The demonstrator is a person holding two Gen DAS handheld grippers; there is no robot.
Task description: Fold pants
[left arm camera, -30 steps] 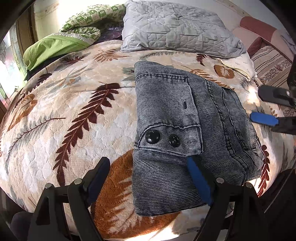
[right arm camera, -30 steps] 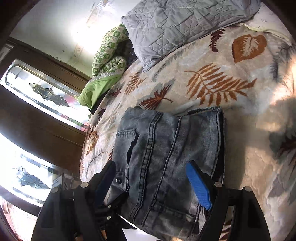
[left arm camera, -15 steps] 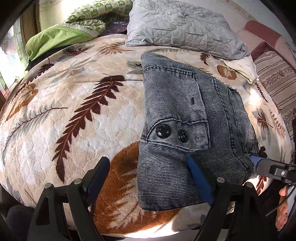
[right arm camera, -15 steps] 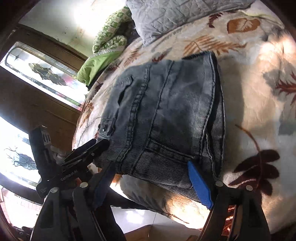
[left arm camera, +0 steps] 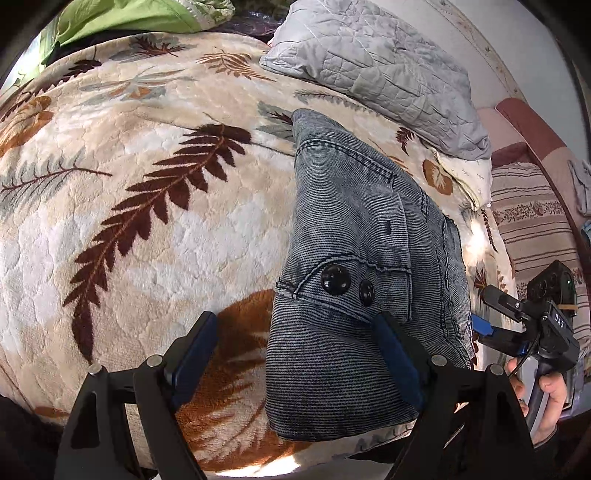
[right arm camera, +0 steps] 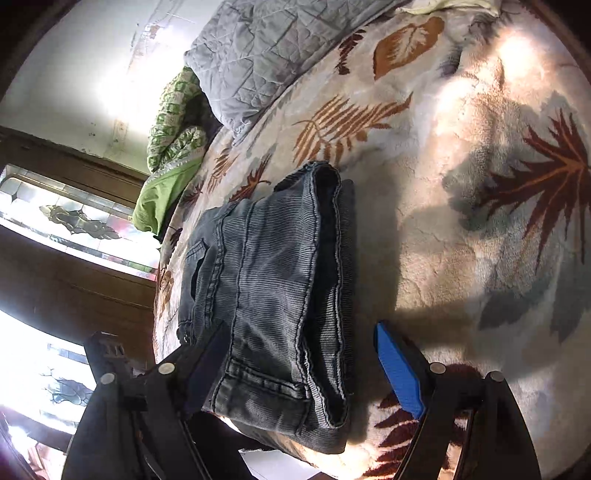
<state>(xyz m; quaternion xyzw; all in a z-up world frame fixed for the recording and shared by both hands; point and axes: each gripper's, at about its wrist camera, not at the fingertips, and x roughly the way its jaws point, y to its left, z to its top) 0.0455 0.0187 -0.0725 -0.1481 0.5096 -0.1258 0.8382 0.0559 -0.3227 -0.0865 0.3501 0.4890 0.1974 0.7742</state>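
Grey-blue denim pants [left arm camera: 362, 240] lie folded into a thick rectangle on the leaf-patterned blanket [left arm camera: 147, 221], two black buttons facing up. My left gripper [left arm camera: 295, 354] is open above the fold's near left corner, one finger over the denim and the other over the blanket. In the right wrist view the pants [right arm camera: 277, 288] show stacked hems along their right side. My right gripper [right arm camera: 304, 365] is open and straddles that near right edge without pressing it. The left wrist view also shows the right gripper [left arm camera: 487, 325] beside the pants, held by a hand [left arm camera: 550, 387].
A grey quilted pillow [left arm camera: 369, 66] lies behind the pants, with a green quilt [left arm camera: 129, 18] at the far left. A striped cushion [left arm camera: 535, 229] sits to the right. The bed's near edge runs just under both grippers. A stained-glass window [right arm camera: 74, 221] is at the left.
The left gripper's view has rolled and drawn closer to the pants. The right gripper has sunk from above the pants to their near right edge. Both jaws stayed wide.
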